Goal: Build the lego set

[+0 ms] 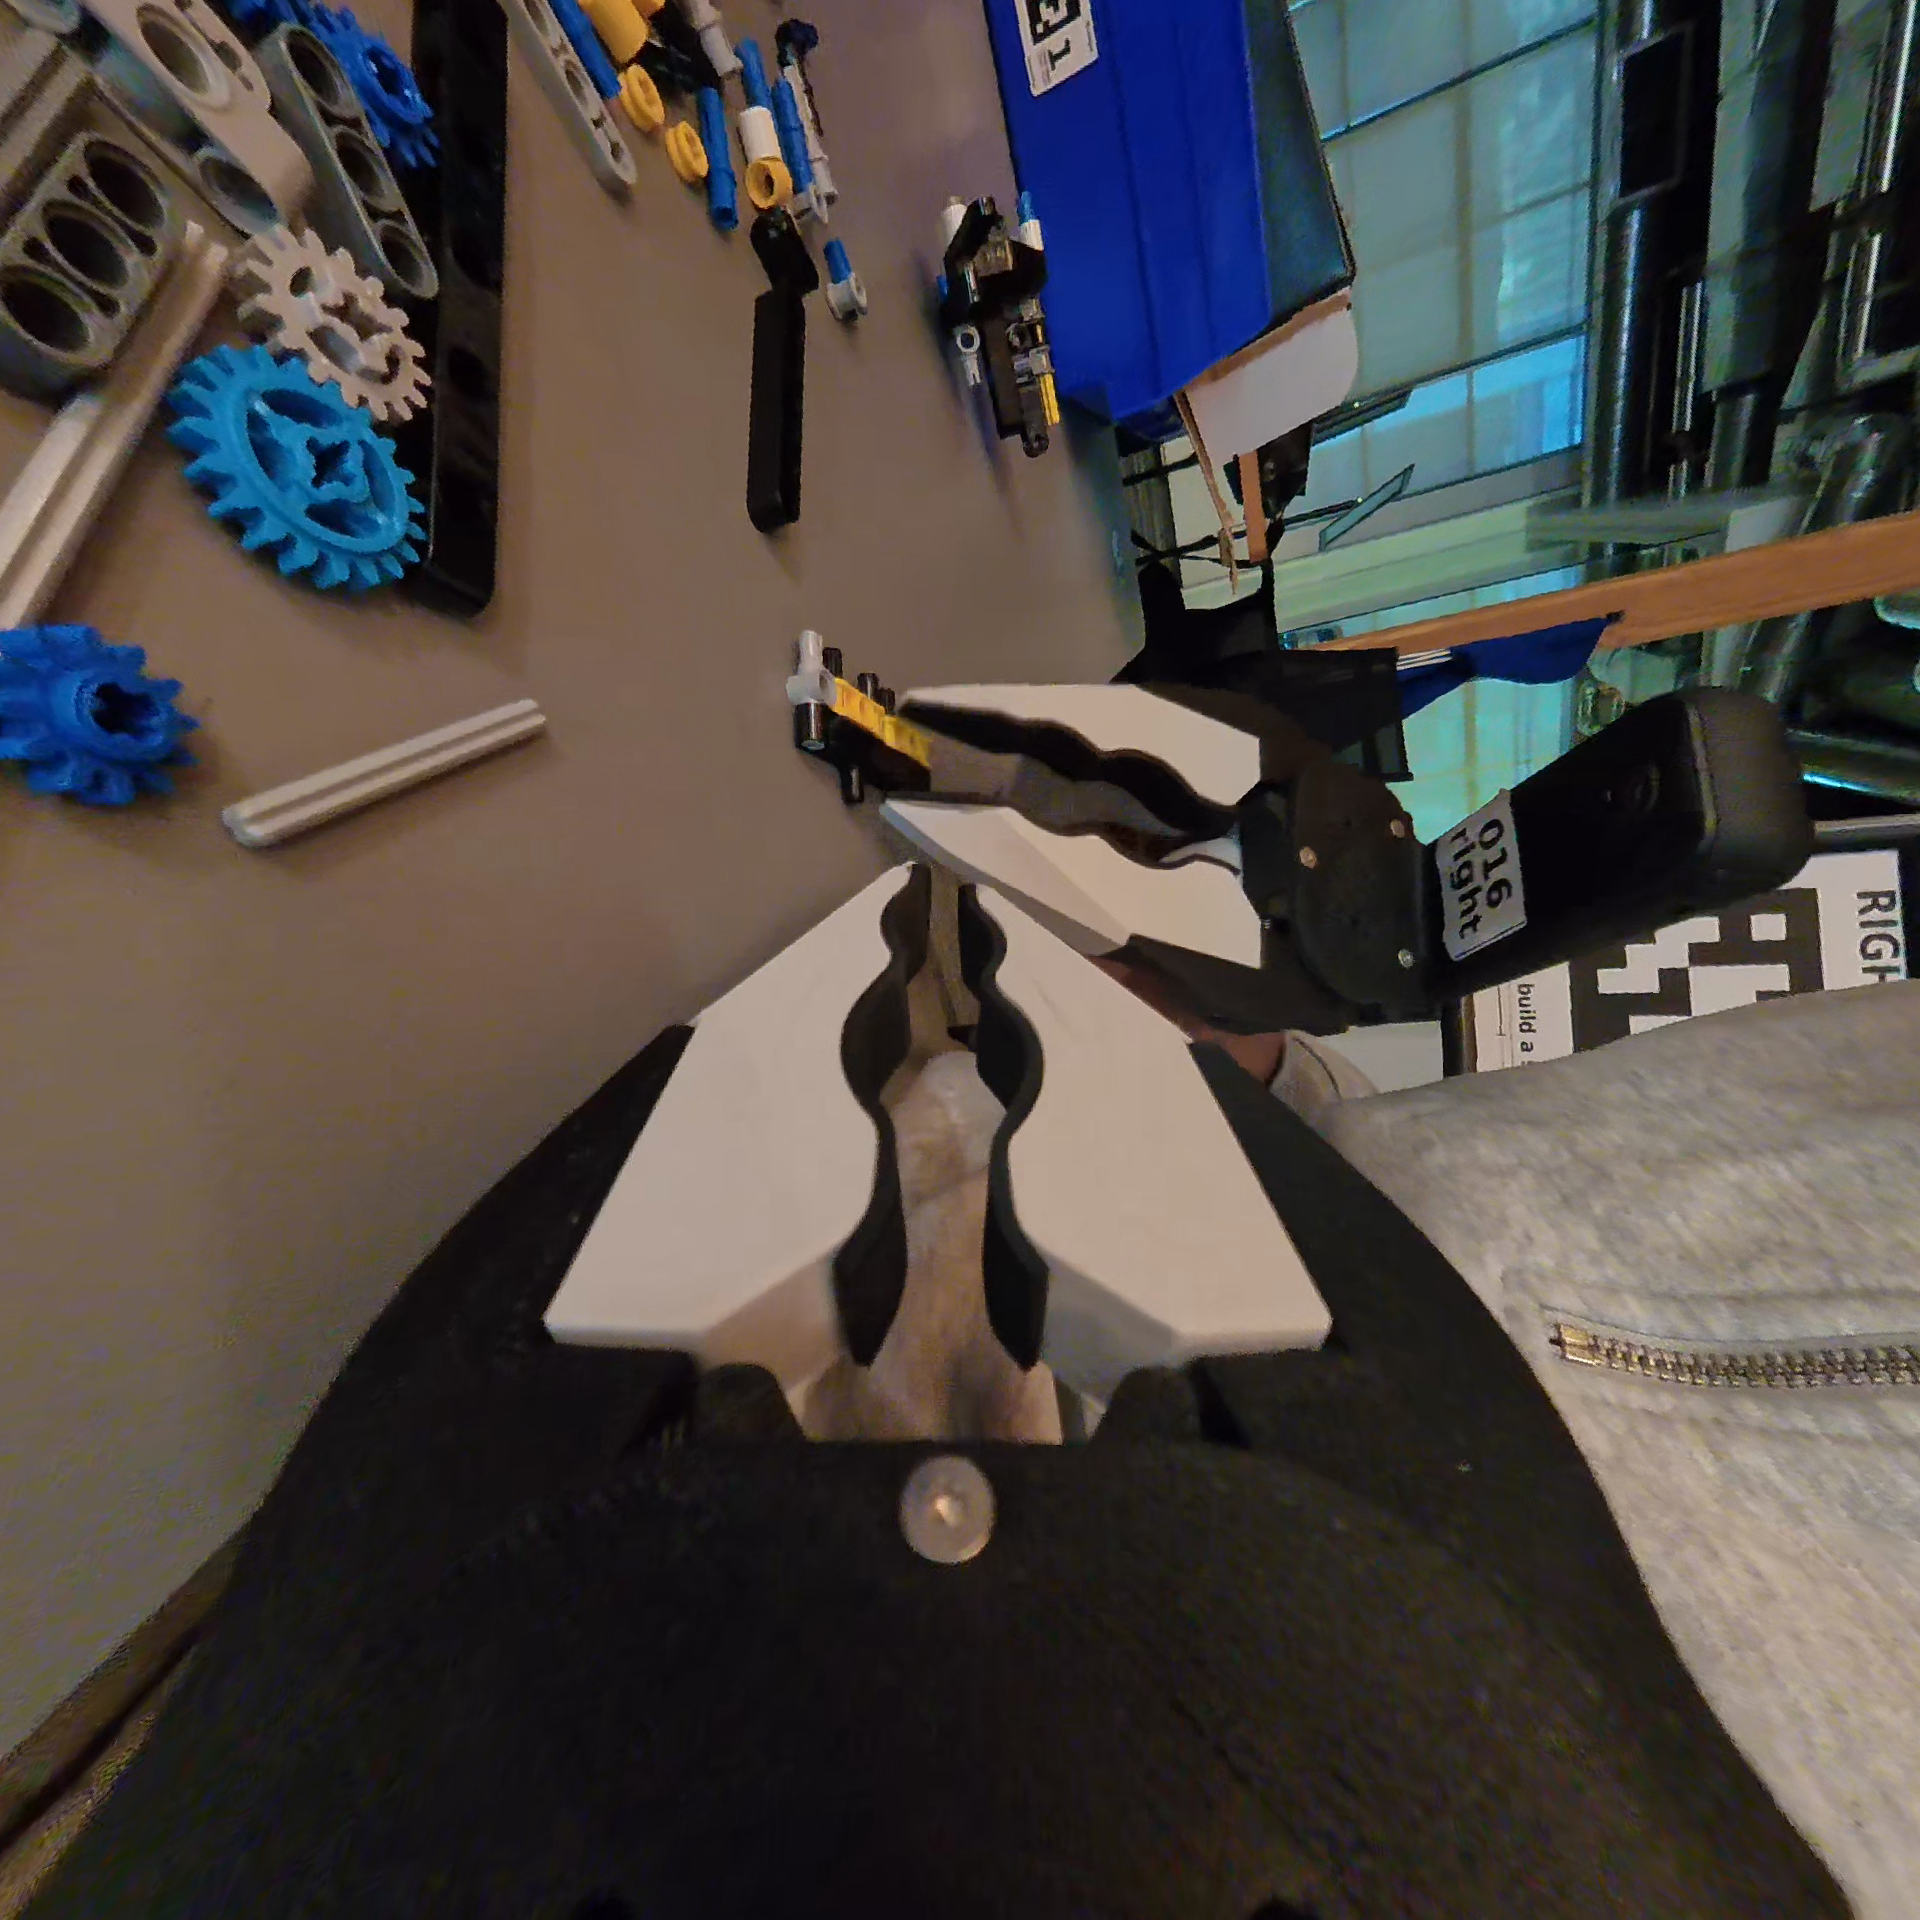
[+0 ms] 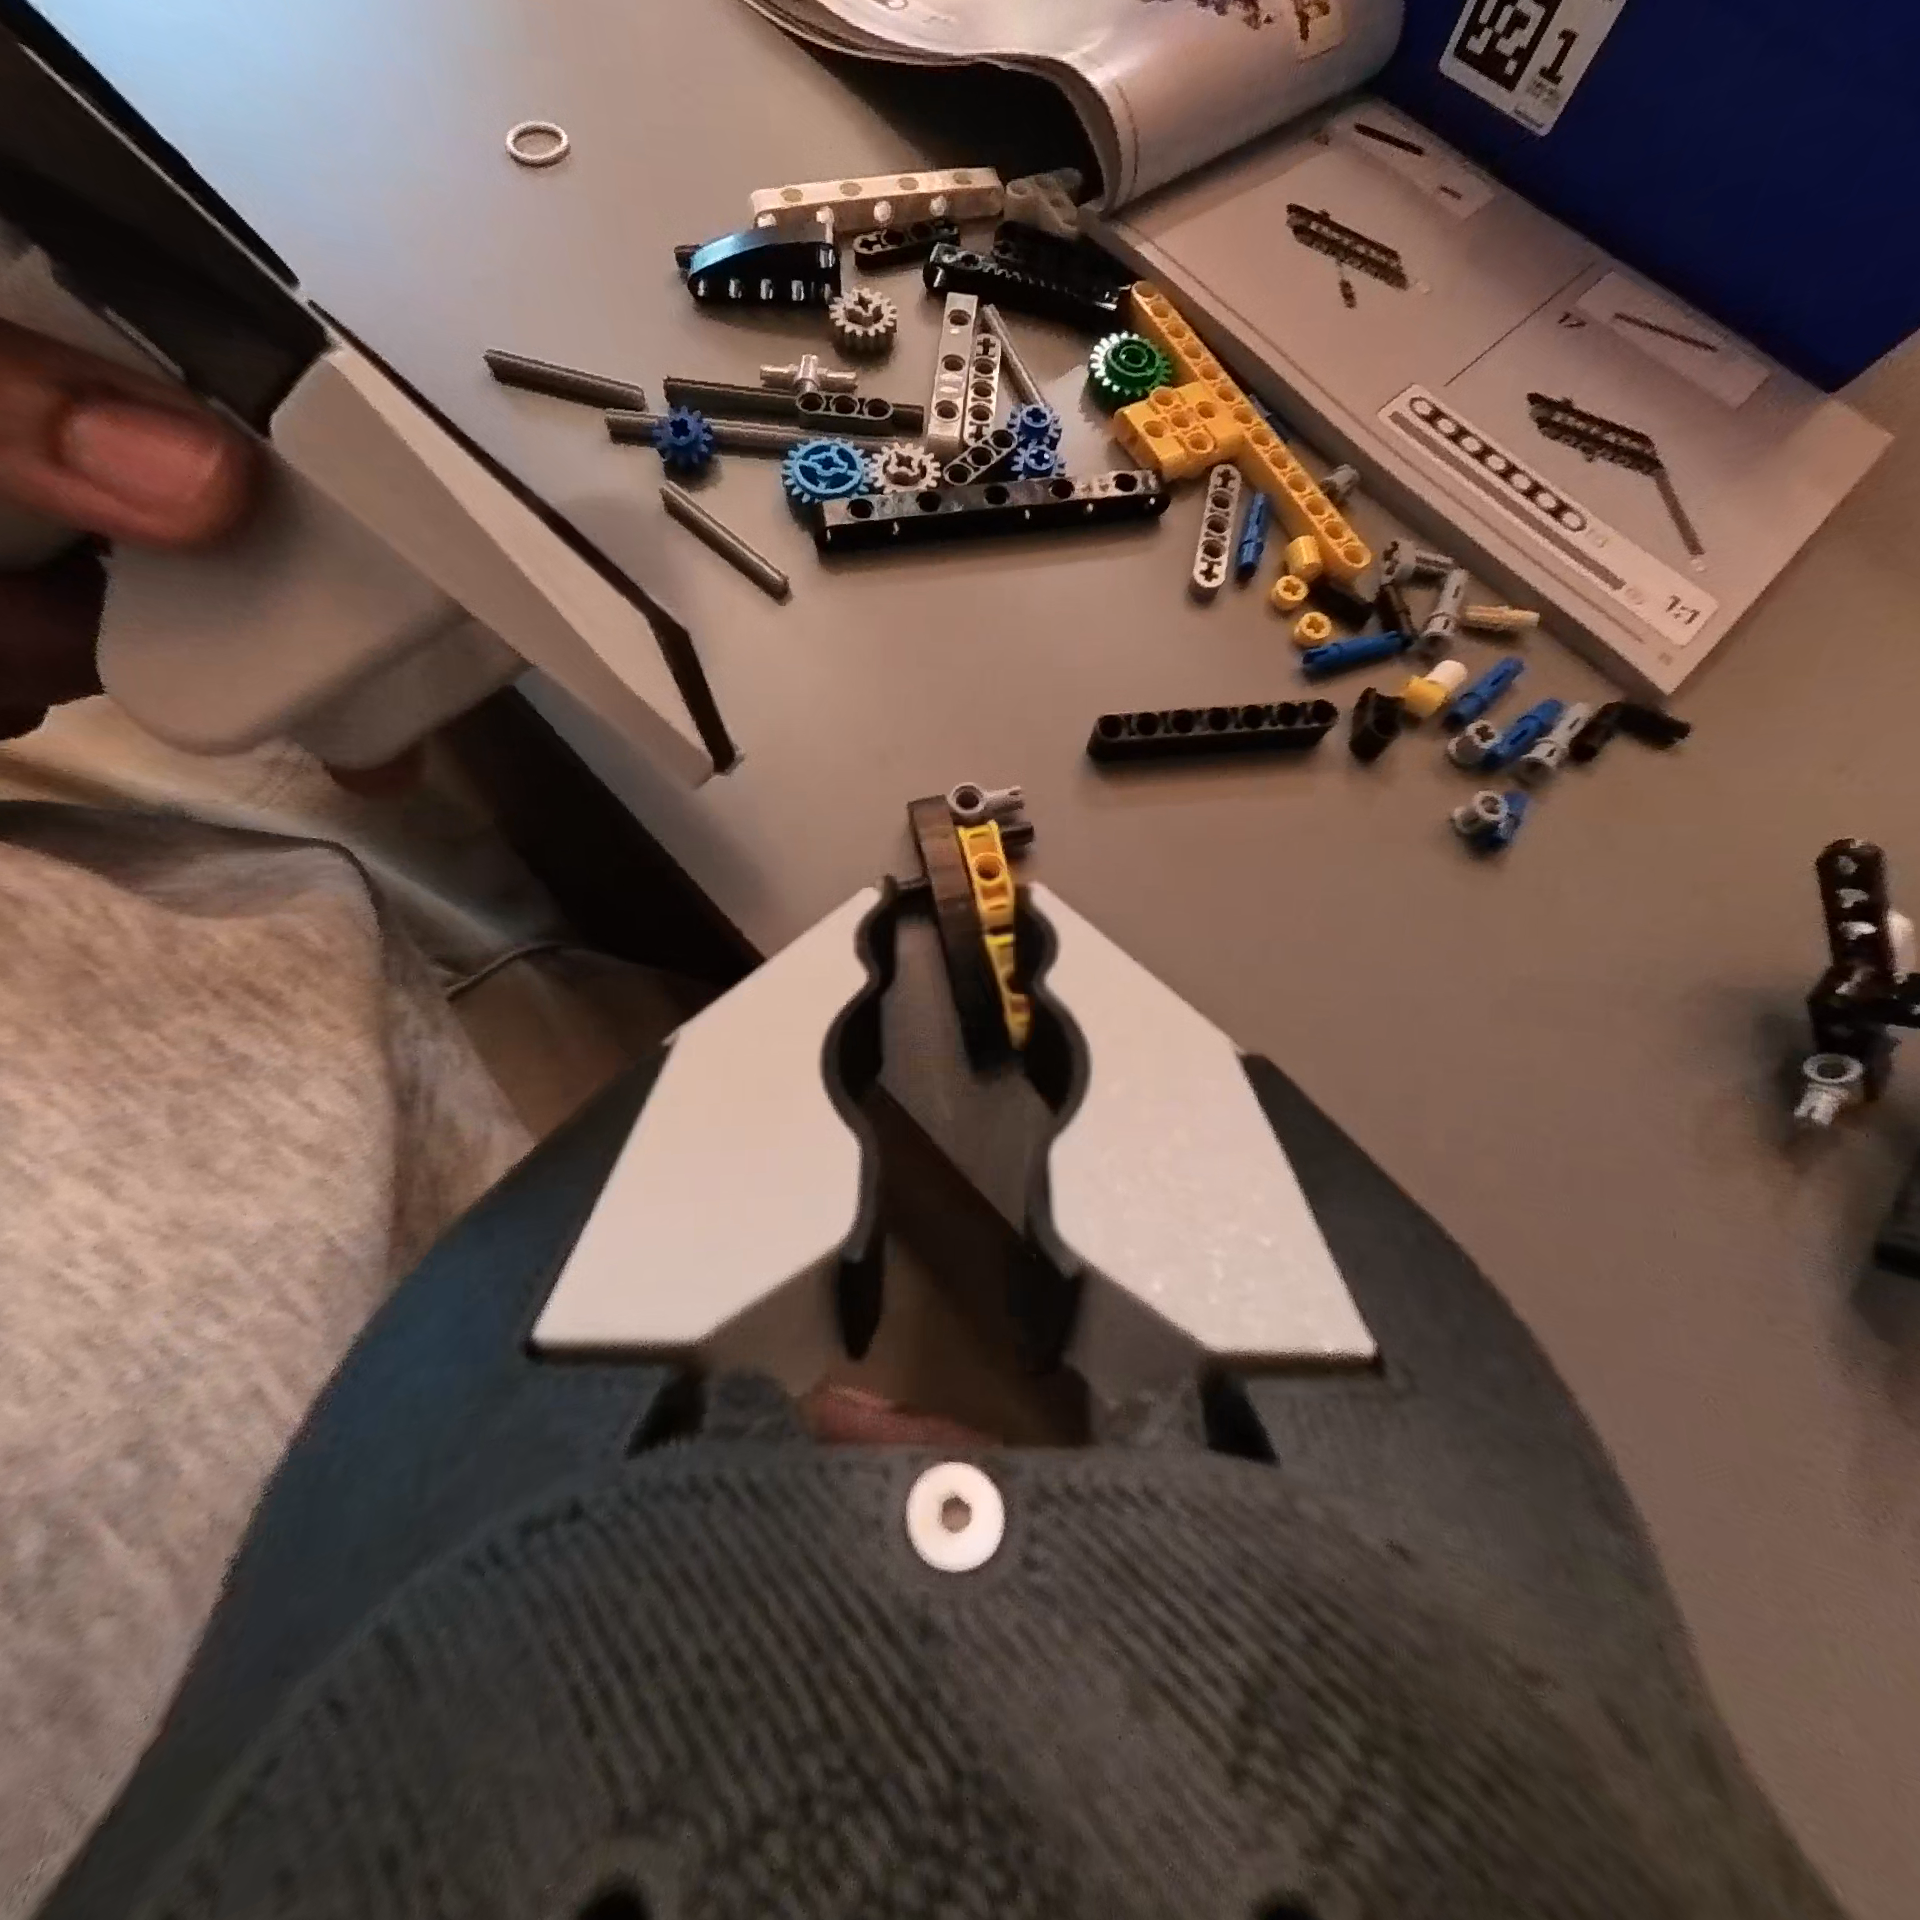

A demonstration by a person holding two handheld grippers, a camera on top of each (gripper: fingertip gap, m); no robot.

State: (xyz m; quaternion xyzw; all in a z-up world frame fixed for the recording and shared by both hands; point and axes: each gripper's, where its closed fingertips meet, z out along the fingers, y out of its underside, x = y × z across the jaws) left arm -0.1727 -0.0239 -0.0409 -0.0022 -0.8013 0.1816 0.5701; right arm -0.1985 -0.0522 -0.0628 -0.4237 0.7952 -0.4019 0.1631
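Observation:
My right gripper (image 2: 961,904) is shut on a small black and yellow lego assembly (image 2: 982,935) with a grey connector at its far end, held just above the grey table (image 2: 520,291). It also shows in the left wrist view (image 1: 904,753), with the assembly (image 1: 857,727) sticking out of its tips. My left gripper (image 1: 935,883) has its jaws almost together, and I see no part in them. Its tips sit just below and beside the right gripper's fingers. It shows in the right wrist view (image 2: 712,743) at the upper left, held by a hand.
Loose lego parts (image 2: 987,416) lie in a pile: beams, gears, axles, pins. A black beam (image 2: 1210,727) lies nearer. An open instruction booklet (image 2: 1507,436) and a blue box (image 2: 1714,156) are behind. A second small black assembly (image 2: 1860,987) stands at the right. Blue gears (image 1: 301,468) and a grey axle (image 1: 384,769) lie at the left. The left gripper's tips are roughly 5 cm from the right gripper's. The grey axle (image 1: 384,769) sits 9 cm or so from the ends of my left fingers. It is also in sight in the right wrist view (image 2: 711,523).

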